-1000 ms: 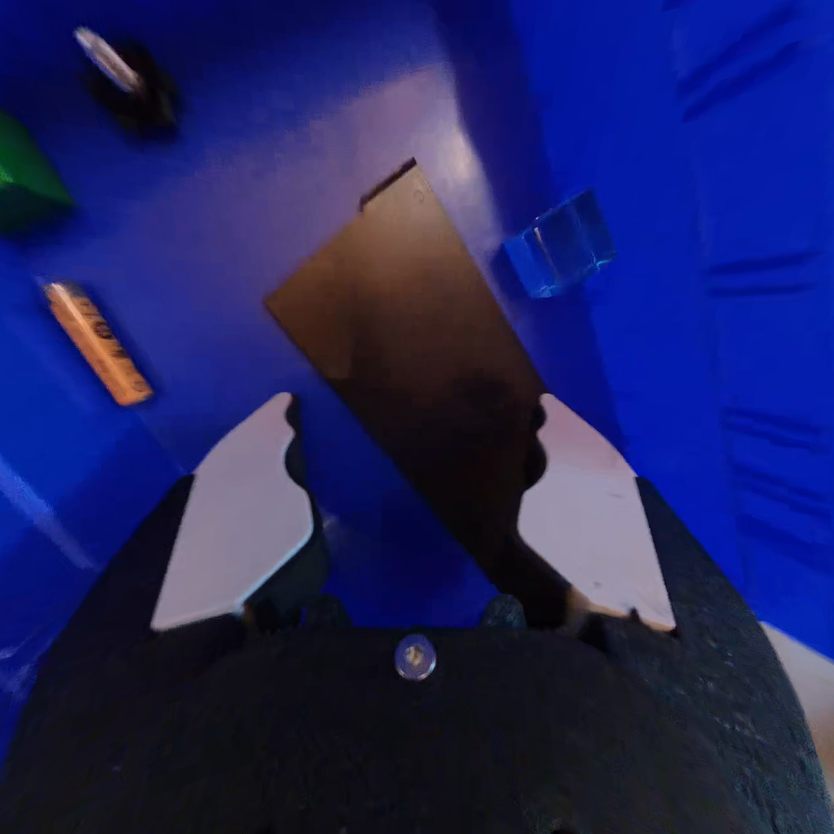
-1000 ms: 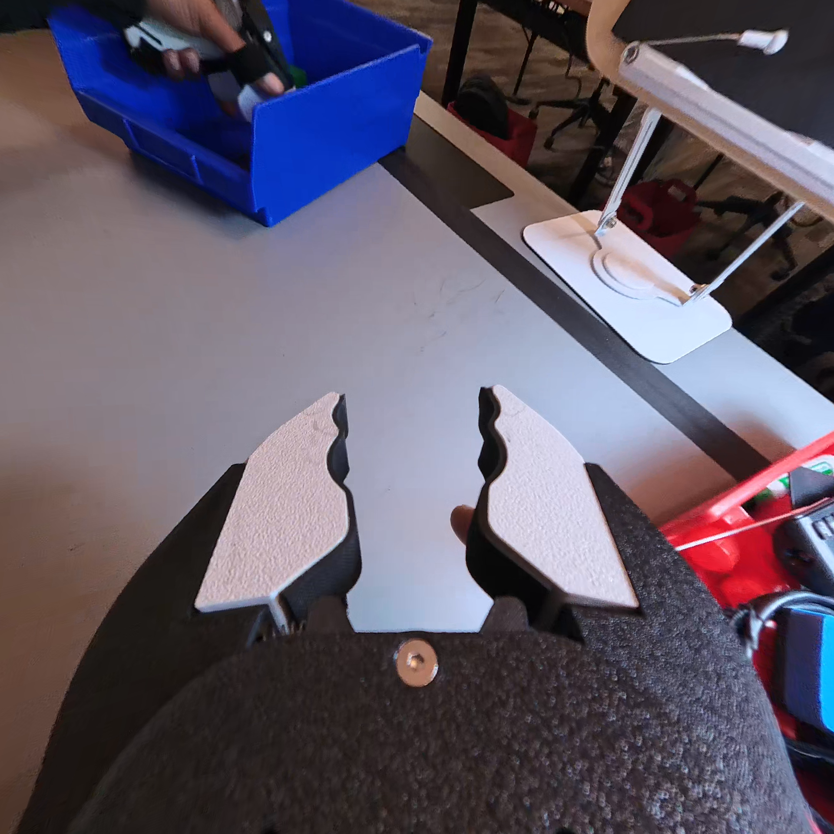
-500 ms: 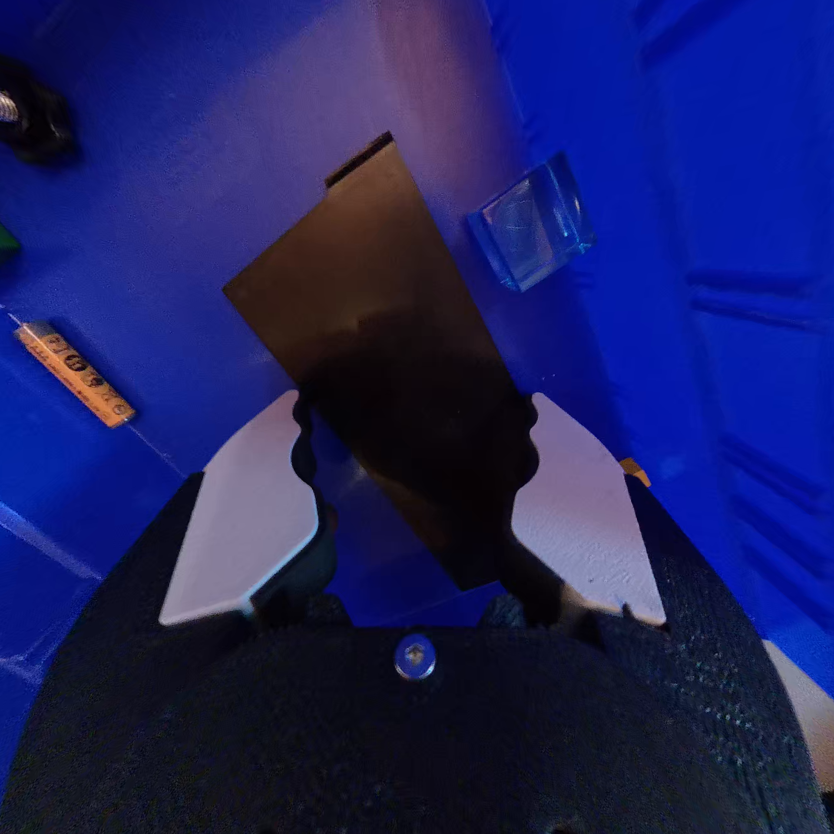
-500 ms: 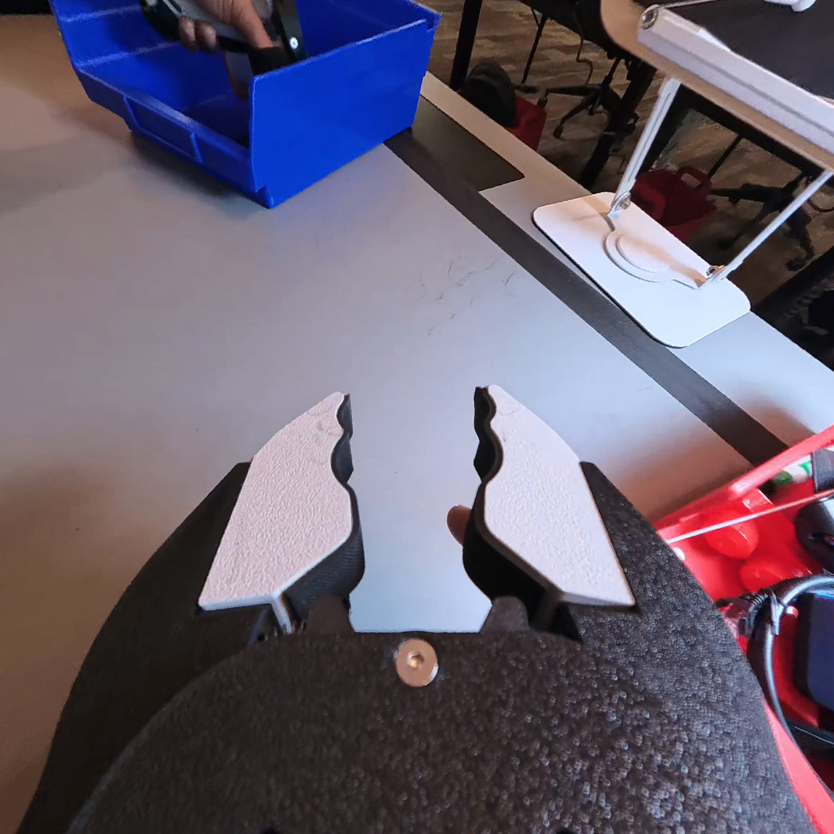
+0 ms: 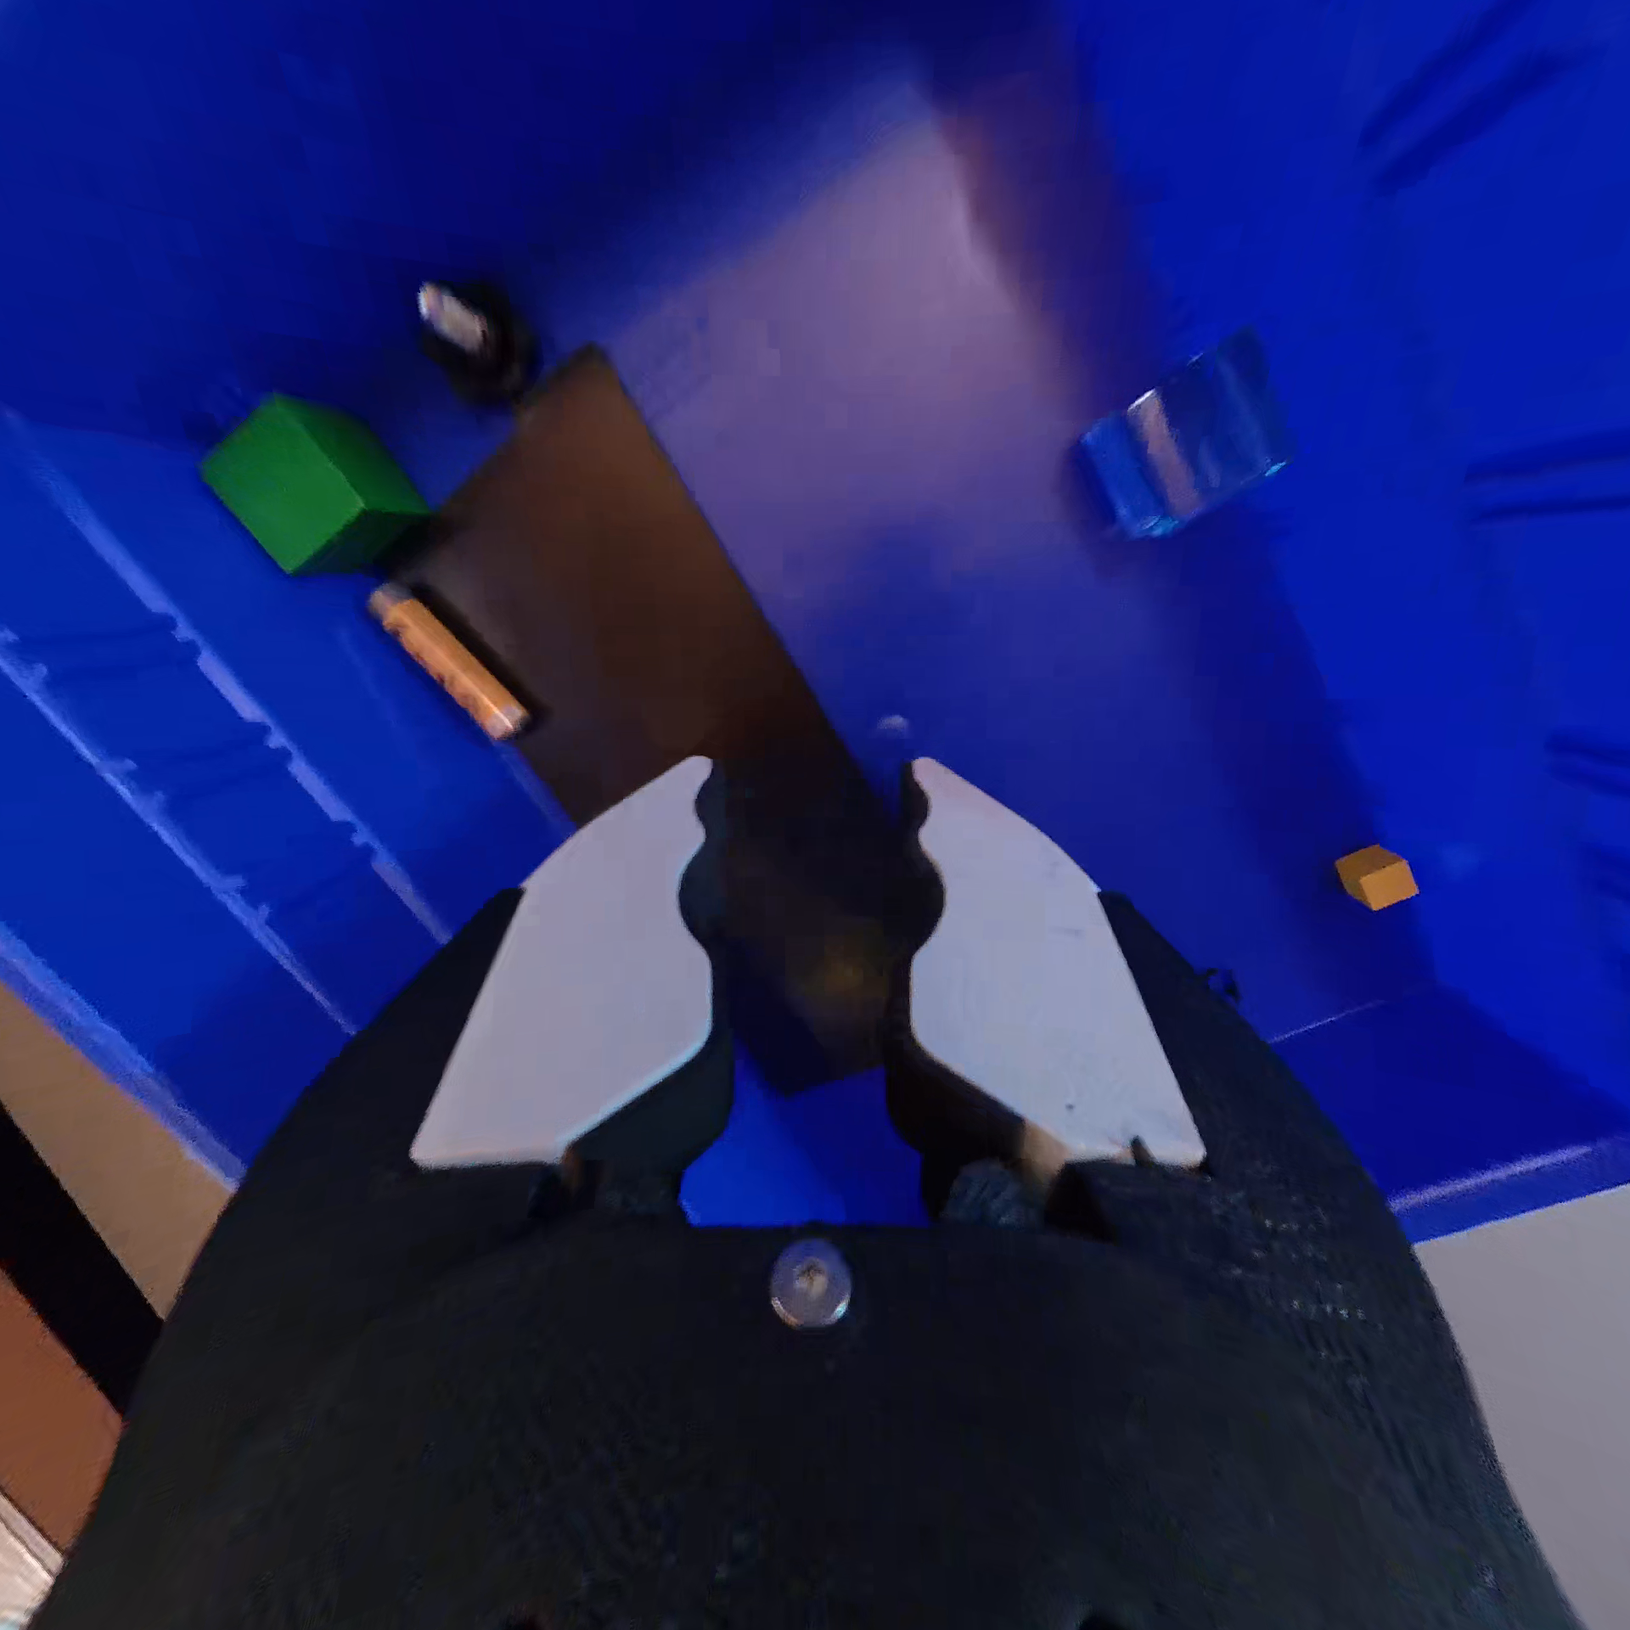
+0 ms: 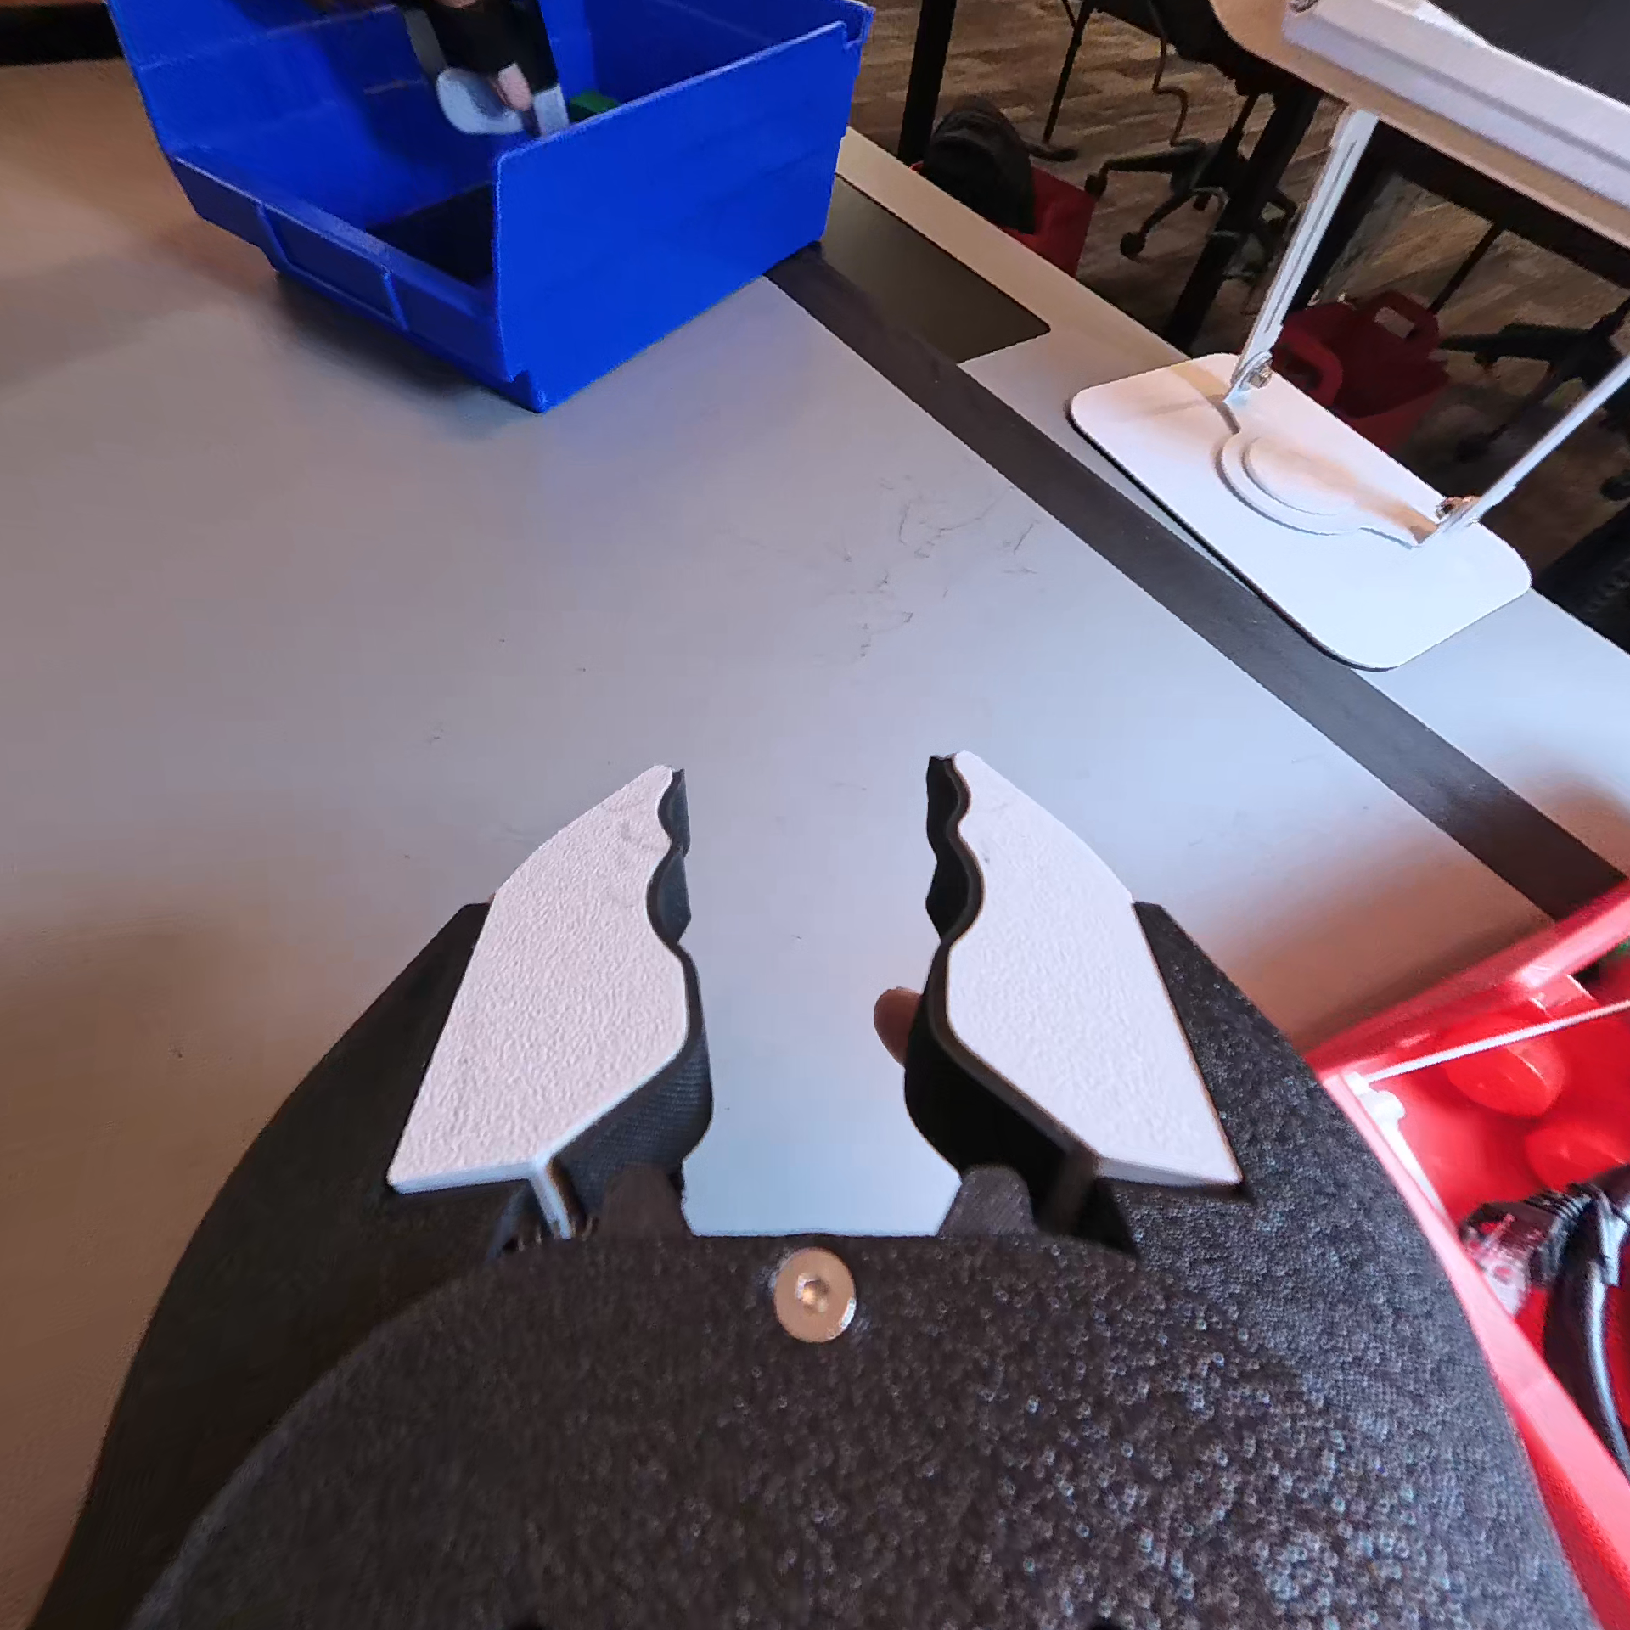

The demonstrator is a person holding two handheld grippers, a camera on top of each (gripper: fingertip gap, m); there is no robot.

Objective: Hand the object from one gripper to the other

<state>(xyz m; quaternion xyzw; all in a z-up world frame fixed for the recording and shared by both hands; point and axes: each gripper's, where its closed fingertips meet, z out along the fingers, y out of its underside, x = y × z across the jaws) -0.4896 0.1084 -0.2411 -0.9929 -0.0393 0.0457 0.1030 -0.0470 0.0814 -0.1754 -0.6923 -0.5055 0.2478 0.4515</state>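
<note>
A thin black plate (image 5: pixel 635 635) is tilted inside the blue bin (image 5: pixel 882 220). My left gripper (image 5: pixel 807 776) is shut on the plate's near end, and the far end points toward the bin floor. My right gripper (image 6: pixel 807 767) is open and empty above the grey table (image 6: pixel 441 617). It is well apart from the blue bin (image 6: pixel 653 212) at the far left. The left gripper (image 6: pixel 494 79) shows small inside that bin, held by a hand.
The bin floor holds a green cube (image 5: pixel 300 485), a clear block (image 5: pixel 1186 445), a small orange cube (image 5: pixel 1374 875), an orange cylinder (image 5: pixel 445 661) and a black knob (image 5: pixel 472 340). A white lamp base (image 6: pixel 1297 503) stands on the right. A red bin (image 6: pixel 1499 1102) is at the near right.
My left gripper's fingers have closed on the black plate and drawn back, so the bin floor looks farther off. The right gripper has stayed open and shifted only slightly.
</note>
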